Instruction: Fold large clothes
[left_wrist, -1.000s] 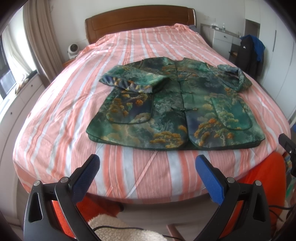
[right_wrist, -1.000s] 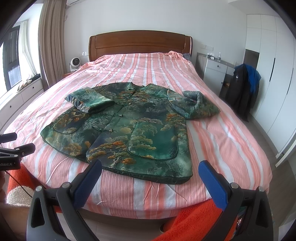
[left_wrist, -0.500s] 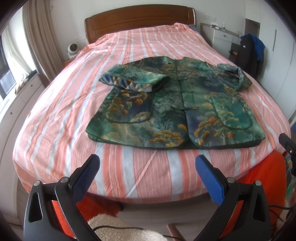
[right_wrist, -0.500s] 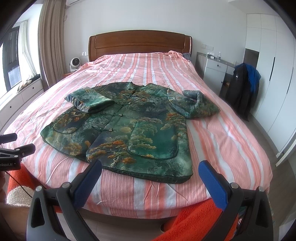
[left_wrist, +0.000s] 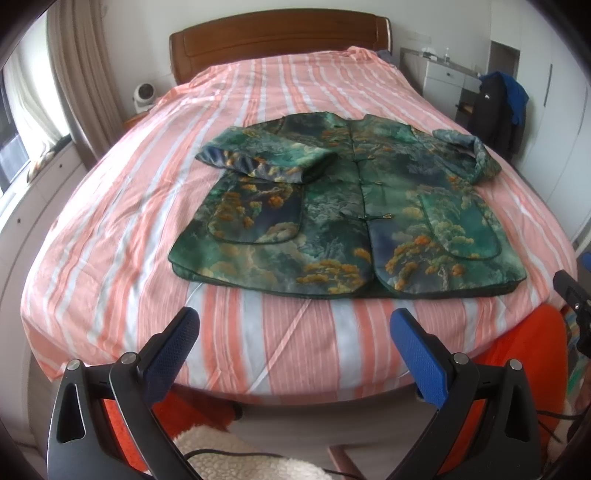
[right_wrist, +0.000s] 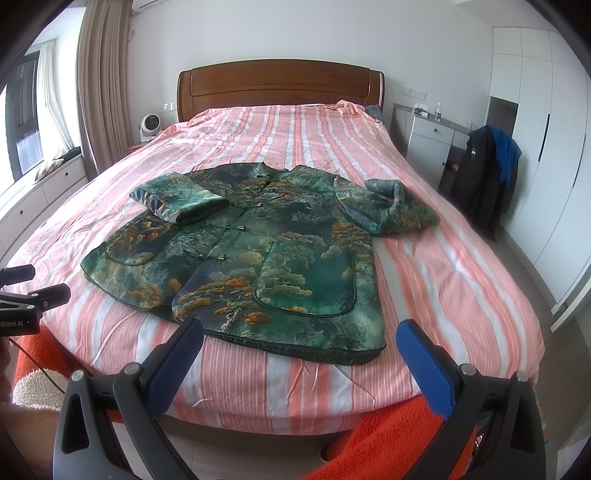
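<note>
A green jacket (left_wrist: 354, 206) (right_wrist: 258, 254) with orange tree prints lies flat, front up and buttoned, on the striped bed (left_wrist: 147, 177) (right_wrist: 461, 288). Its left sleeve (left_wrist: 266, 158) (right_wrist: 181, 201) is folded across the chest; the right sleeve (left_wrist: 469, 155) (right_wrist: 391, 210) lies bunched beside the body. My left gripper (left_wrist: 295, 332) hovers open at the foot of the bed, short of the hem. My right gripper (right_wrist: 301, 343) is open too, just below the jacket's right hem corner. Neither holds anything.
A wooden headboard (right_wrist: 280, 88) stands at the far end. A white drawer unit (right_wrist: 428, 144) and a chair with dark and blue clothes (right_wrist: 484, 173) stand at the right. A small fan (right_wrist: 149, 125) sits left. Orange rug (left_wrist: 517, 354) and fluffy white mat (left_wrist: 229, 458) lie below.
Both views have barely shifted; the jacket and both grippers stay as they were.
</note>
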